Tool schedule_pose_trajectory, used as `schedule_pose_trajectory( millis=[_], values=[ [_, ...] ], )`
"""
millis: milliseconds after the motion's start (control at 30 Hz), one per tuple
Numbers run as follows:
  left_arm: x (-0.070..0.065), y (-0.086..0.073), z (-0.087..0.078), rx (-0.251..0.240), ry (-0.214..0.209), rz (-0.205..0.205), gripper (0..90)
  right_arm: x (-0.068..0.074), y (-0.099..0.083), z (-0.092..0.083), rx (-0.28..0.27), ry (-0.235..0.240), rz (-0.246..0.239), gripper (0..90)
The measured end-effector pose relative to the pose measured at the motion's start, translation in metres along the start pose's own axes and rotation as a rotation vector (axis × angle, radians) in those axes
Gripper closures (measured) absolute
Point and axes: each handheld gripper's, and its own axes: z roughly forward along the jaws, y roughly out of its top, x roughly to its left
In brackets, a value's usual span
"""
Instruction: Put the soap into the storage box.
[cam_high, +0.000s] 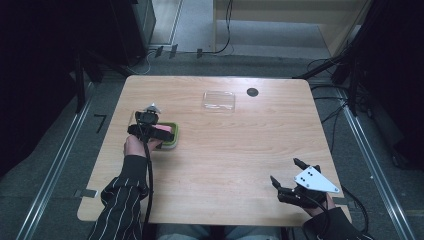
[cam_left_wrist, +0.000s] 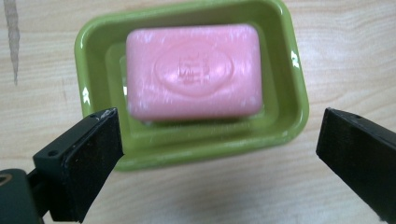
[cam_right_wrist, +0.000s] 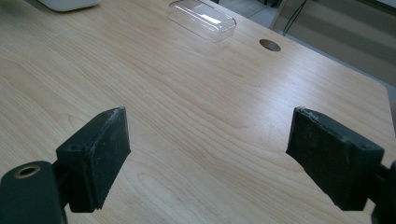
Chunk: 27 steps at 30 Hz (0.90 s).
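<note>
The wooden tabletop (cam_high: 225, 150) carries everything, its bare grain running across the middle. At its far edge, near a small dark round hole (cam_high: 252, 92), lies a clear plastic lid (cam_high: 218, 100) — flat on the wood and well apart from both hands. Toward the left side sits a green soap dish (cam_left_wrist: 285, 93), a rounded rectangular tray resting on the tabletop. Inside it, lying flat in the hollow, is a pink bar of soap (cam_left_wrist: 194, 72) with an oval stamp pressed into its top face. The left tongs (cam_left_wrist: 219, 140) hang directly above the dish, jaws spread wide to either side of it and touching neither dish nor soap. The right tongs (cam_high: 286, 173) rest near the tabletop's near right corner — jaws also wide apart, with only bare wood between them.
</note>
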Motion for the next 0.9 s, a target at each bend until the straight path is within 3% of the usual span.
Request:
schedule_pose_trajectory(
  millis=[300, 700, 900],
  values=[
    [0.000, -0.021, -0.006, 0.030, -0.003, 0.035, 0.7, 0.000, 0.000, 0.000, -0.001, 0.001, -0.001, 13.5],
    [0.005, -0.058, -0.008, 0.068, -0.007, 0.041, 0.7, 0.000, 0.000, 0.000, 0.000, -0.001, 0.000, 13.5],
    [0.013, -0.074, -0.012, 0.055, -0.001, 0.026, 0.8, 0.000, 0.000, 0.000, -0.001, -0.001, -0.001, 13.5]
  ],
)
